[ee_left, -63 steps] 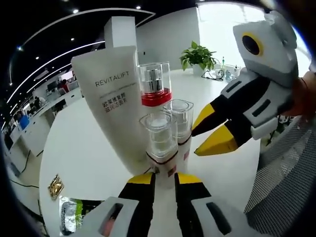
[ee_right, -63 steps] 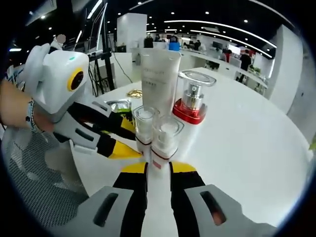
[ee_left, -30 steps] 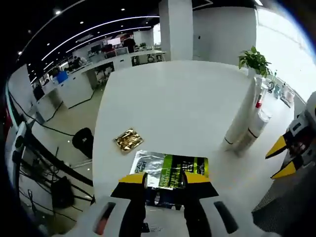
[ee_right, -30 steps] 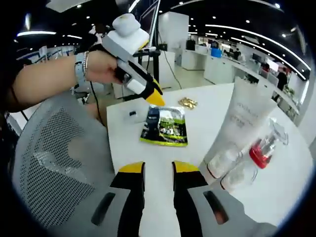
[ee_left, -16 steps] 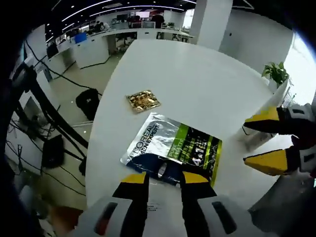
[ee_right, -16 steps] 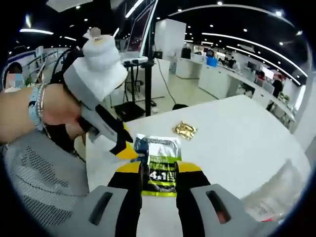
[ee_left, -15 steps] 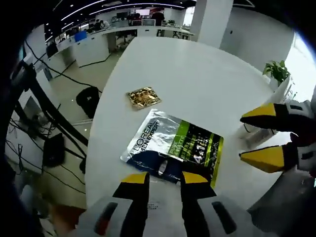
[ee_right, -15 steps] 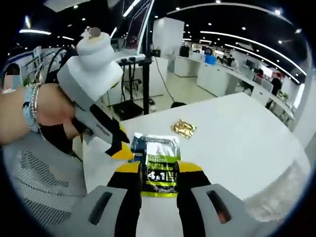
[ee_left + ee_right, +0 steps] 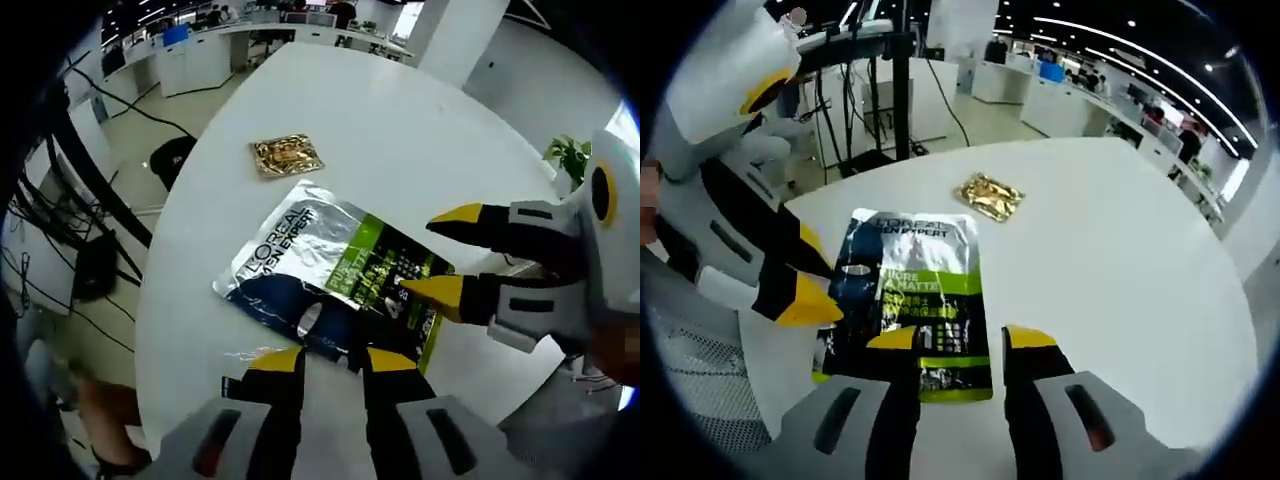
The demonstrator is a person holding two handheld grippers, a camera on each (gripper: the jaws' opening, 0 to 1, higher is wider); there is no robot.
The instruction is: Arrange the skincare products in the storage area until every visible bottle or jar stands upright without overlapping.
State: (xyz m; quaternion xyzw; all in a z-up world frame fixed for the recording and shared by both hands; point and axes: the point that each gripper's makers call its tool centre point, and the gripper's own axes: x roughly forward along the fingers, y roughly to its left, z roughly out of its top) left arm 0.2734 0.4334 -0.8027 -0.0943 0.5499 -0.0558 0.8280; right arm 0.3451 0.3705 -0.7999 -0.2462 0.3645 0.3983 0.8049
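The left gripper (image 9: 318, 362) has its jaws slightly apart with nothing between them, their yellow tips just over the near edge of a flat foil sachet (image 9: 335, 270). The right gripper (image 9: 962, 340) is also narrowly open and empty, its tips hovering above the green end of the same sachet (image 9: 908, 300). Each gripper reaches in from an opposite side, angled down at the white table (image 9: 400, 150). The sachet lies flat near the table's edge, its long axis running from the silver printed end to the green end. A small gold packet (image 9: 990, 195) lies near, apart from it.
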